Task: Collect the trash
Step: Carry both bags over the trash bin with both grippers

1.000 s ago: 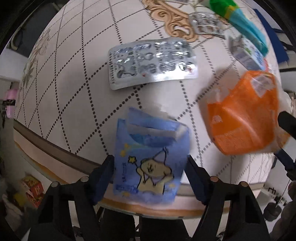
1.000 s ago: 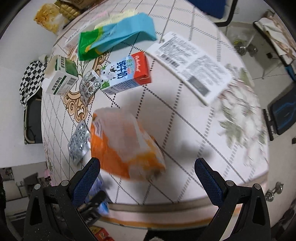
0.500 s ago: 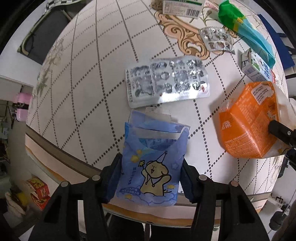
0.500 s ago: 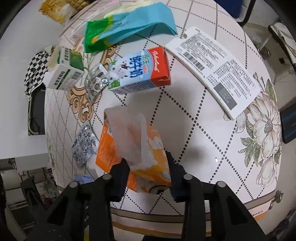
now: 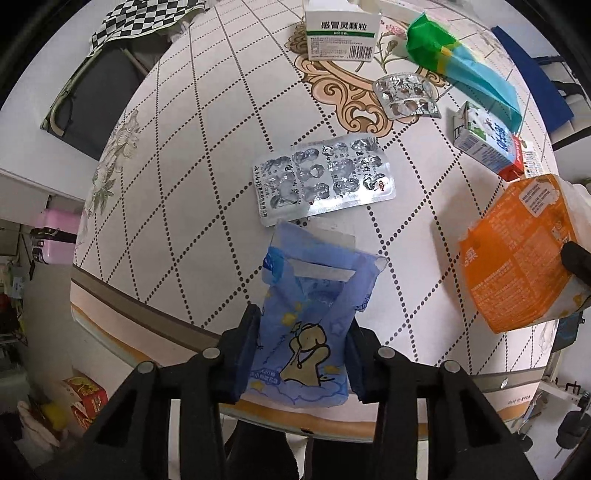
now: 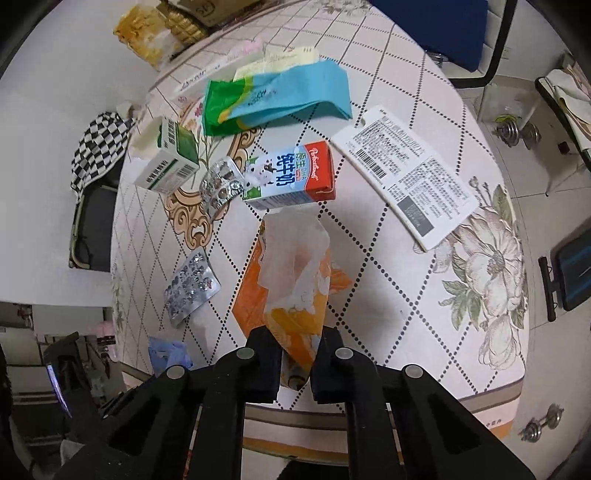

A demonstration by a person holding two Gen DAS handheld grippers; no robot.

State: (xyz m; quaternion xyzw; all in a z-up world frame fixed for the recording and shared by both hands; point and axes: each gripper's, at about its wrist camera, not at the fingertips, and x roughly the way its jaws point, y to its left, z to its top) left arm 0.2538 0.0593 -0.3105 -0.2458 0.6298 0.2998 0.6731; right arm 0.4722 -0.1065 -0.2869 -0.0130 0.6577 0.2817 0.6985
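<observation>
My left gripper [image 5: 301, 350] is shut on a blue cartoon wrapper [image 5: 310, 321] at the near edge of the round table [image 5: 184, 184]. My right gripper [image 6: 297, 363] is shut on an orange and white packet [image 6: 291, 280]; the packet also shows at the right of the left wrist view [image 5: 517, 254]. Loose trash lies beyond: a large silver blister pack [image 5: 323, 177], a small blister pack [image 5: 406, 94], a milk carton [image 6: 291, 177], a green and blue bag [image 6: 277, 96], a medicine box [image 5: 341, 31] and a white printed card [image 6: 406, 173].
A chair with a checkered cloth [image 5: 122, 22] stands beyond the table on the left. A pink case [image 5: 55, 236] and a red box [image 5: 83, 397] sit on the floor at the left. Dumbbells [image 6: 517, 133] and a blue chair [image 6: 443, 29] are at the right.
Both grippers have closed: the left on the blue wrapper, the right on the orange packet. The views have pulled back, showing more of the table.
</observation>
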